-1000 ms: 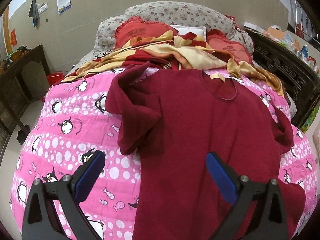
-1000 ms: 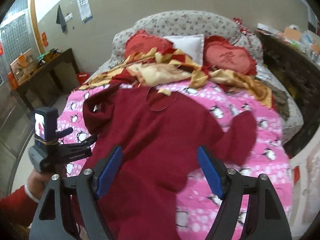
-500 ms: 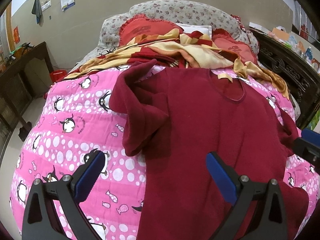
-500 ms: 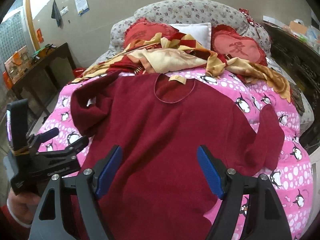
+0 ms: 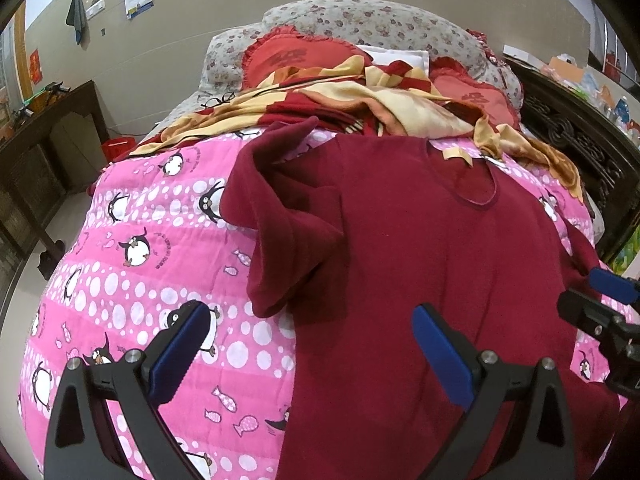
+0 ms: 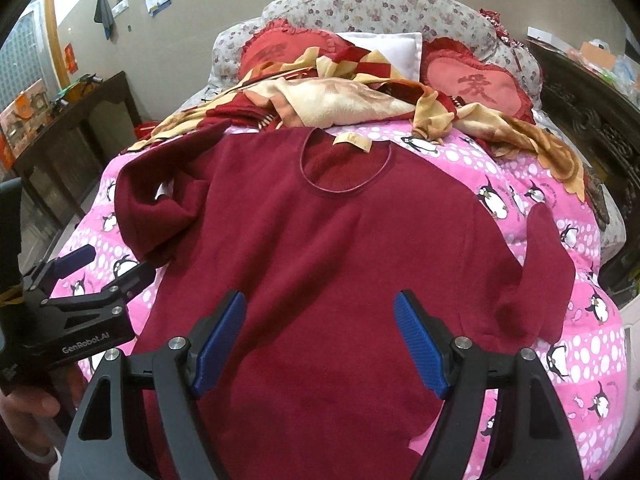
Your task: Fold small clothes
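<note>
Left gripper (image 5: 308, 344): jaws spread wide, holding nothing, one blue pad over the pink penguin quilt (image 5: 132, 264), the other over the cloth. Right gripper (image 6: 320, 340): jaws likewise apart and empty, both pads hanging above the lower body of the garment.

The dark red sweater (image 6: 332, 248) lies face up on the quilt, neckline toward the pillows, hem toward the person. Over the last second both grippers have moved forward and in over the bed, so that the sweater fills more of each view and the right gripper now shows at the right edge of the left wrist view. No cloth has been taken up, and the sweater lies as it did. Judgement: this is the approach to a first grasp; folding has not begun.

The left sleeve (image 5: 288, 240) is bunched and doubled over beside the body and probably needs straightening first. The right sleeve (image 6: 548, 264) lies out sideways, near the bed's edge. A rumpled red-and-cream blanket (image 6: 340, 100) touches the collar end, so room there is tight. Open quilt lies on both sides of the body.
</note>
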Action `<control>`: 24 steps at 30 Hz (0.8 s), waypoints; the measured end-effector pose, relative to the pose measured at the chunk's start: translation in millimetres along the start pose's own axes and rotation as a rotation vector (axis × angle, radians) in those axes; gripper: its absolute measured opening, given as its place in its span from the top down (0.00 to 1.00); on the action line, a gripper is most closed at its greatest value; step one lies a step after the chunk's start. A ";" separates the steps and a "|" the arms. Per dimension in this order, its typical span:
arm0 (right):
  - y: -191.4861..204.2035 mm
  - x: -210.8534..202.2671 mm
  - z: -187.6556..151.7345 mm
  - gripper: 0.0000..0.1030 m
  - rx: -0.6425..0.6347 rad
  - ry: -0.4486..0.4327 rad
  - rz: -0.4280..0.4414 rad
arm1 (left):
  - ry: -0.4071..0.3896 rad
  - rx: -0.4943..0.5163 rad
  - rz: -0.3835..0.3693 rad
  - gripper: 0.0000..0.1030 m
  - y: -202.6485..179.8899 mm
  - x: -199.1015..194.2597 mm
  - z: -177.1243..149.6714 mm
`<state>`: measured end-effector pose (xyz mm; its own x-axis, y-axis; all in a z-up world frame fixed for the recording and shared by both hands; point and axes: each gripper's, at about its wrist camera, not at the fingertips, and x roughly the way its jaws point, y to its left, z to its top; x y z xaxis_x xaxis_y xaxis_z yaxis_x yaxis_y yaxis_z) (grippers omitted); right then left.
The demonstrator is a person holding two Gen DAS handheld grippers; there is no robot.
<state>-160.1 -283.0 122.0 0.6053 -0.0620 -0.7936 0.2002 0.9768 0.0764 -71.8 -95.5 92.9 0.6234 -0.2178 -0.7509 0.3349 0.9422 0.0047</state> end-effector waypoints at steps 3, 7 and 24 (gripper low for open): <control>0.9 3.7 -0.3 0.13 -0.001 0.008 0.003 | 0.001 0.000 0.002 0.00 1.4 0.9 0.3; 2.4 9.2 -0.4 0.13 0.000 0.019 0.008 | 0.004 -0.003 0.007 0.00 2.7 3.5 0.1; 14.1 19.6 -1.7 0.13 -0.041 0.042 -0.028 | 0.016 -0.002 0.034 0.00 6.6 10.1 -5.9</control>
<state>-146.7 -270.1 106.5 0.5667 -0.0816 -0.8199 0.1847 0.9823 0.0299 -67.5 -90.0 81.4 0.6227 -0.1816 -0.7611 0.3122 0.9496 0.0289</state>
